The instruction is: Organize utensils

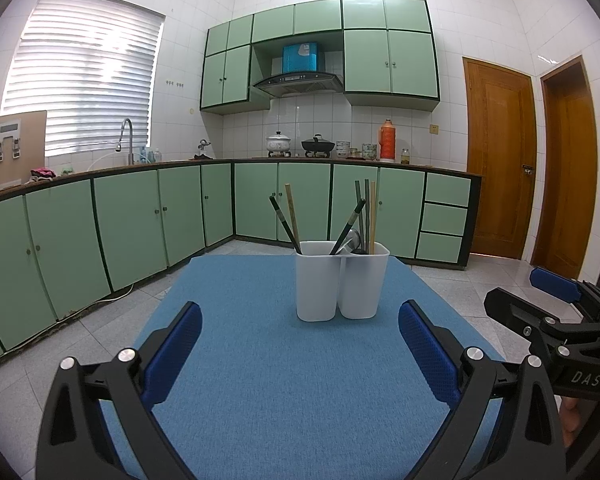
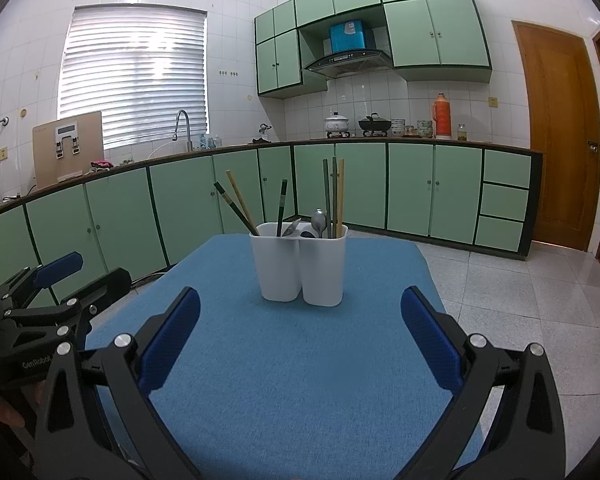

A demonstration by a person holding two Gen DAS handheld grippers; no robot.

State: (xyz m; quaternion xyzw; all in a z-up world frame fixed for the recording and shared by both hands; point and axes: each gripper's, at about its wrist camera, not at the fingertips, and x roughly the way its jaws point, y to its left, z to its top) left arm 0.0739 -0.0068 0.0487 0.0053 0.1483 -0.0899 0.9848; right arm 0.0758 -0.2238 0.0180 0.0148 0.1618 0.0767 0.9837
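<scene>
Blue-matted counter (image 1: 260, 360): white two-compartment holder (image 1: 342, 284) with upright chopsticks (image 1: 366, 216) and spoons, straight ahead of both hand-held grippers, left (image 1: 300, 354) and right (image 2: 300, 340), each wide, empty, equally near.

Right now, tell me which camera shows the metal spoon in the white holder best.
The right wrist view: the metal spoon stands bowl-up above the white holder's rim, unobstructed, in the right compartment. In the left wrist view, the spoon is partly hidden behind a leaning dark chopstick, so only part of its bowl shows.
</scene>
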